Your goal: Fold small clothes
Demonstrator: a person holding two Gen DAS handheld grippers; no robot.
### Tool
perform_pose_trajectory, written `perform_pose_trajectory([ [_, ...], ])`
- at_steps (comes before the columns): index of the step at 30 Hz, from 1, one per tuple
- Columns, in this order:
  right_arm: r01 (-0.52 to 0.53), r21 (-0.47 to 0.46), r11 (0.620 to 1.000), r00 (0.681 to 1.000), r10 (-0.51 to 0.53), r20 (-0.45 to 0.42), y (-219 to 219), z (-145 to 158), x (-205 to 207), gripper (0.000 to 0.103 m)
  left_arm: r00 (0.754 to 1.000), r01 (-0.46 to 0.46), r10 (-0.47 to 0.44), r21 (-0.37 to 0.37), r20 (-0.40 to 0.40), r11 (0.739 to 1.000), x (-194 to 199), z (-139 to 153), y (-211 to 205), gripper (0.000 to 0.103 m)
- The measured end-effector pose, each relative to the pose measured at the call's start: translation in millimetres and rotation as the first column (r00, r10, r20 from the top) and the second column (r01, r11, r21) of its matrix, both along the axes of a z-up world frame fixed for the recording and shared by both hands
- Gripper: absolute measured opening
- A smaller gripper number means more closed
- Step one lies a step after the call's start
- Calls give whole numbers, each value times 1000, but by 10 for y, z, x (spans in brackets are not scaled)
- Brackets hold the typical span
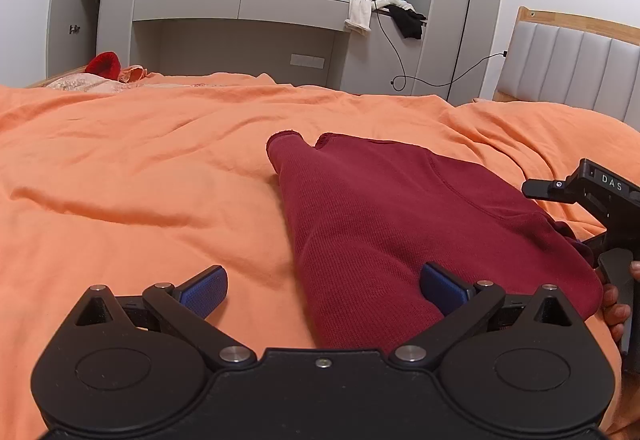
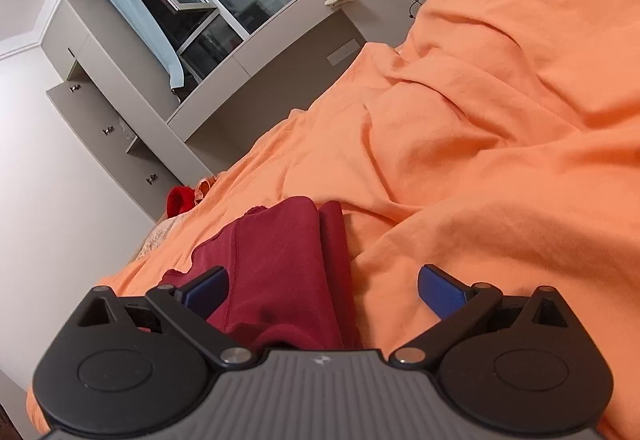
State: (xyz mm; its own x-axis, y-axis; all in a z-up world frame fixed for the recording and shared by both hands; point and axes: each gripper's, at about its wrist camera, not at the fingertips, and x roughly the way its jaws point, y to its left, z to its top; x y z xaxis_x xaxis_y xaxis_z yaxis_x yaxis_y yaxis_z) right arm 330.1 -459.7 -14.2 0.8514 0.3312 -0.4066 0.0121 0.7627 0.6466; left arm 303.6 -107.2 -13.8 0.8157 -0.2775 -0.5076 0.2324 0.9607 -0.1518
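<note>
A dark red knit garment (image 1: 380, 215) lies folded lengthwise on the orange bedspread (image 1: 140, 167), its two cuffed ends pointing away from me. My left gripper (image 1: 324, 288) is open just above its near end, the right blue pad over the cloth, the left pad over bare sheet. The right gripper's black body shows at the garment's right edge (image 1: 600, 207), held by a hand. In the right wrist view the same garment (image 2: 280, 264) lies under the open right gripper (image 2: 324, 292), whose left pad hovers over the cloth and whose right pad is over the sheet.
A grey padded headboard (image 1: 568, 67) stands at the right. Beyond the bed are a grey window desk unit (image 1: 240, 7) with clothes draped on it (image 1: 380, 9) and a hanging cable. A bright red item (image 1: 105, 64) lies at the far left bed edge.
</note>
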Motion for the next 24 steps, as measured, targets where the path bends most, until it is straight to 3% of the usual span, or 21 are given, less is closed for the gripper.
perform_pose_trajectory([
  [11,22,-13,1000,1000,-22,-15,32,-33,1,97,1000,0,0,-1,0,1000,-2,1,7,103],
  [14,23,-51,998,999,-24,-22,90,-17,2,81,1000,1,-1,-1,-1,1000,-1,2,9,103],
  [16,18,-69,997,1000,-19,-18,122,-6,5,62,1000,2,-2,-1,-1,1000,0,0,10,103],
  [19,-10,-111,994,1000,10,1,194,21,3,42,1000,1,-1,-1,-1,1000,1,0,10,103],
  [24,-24,-302,953,998,38,41,442,156,-51,33,1000,1,-1,-4,-2,1000,-1,-1,10,103],
])
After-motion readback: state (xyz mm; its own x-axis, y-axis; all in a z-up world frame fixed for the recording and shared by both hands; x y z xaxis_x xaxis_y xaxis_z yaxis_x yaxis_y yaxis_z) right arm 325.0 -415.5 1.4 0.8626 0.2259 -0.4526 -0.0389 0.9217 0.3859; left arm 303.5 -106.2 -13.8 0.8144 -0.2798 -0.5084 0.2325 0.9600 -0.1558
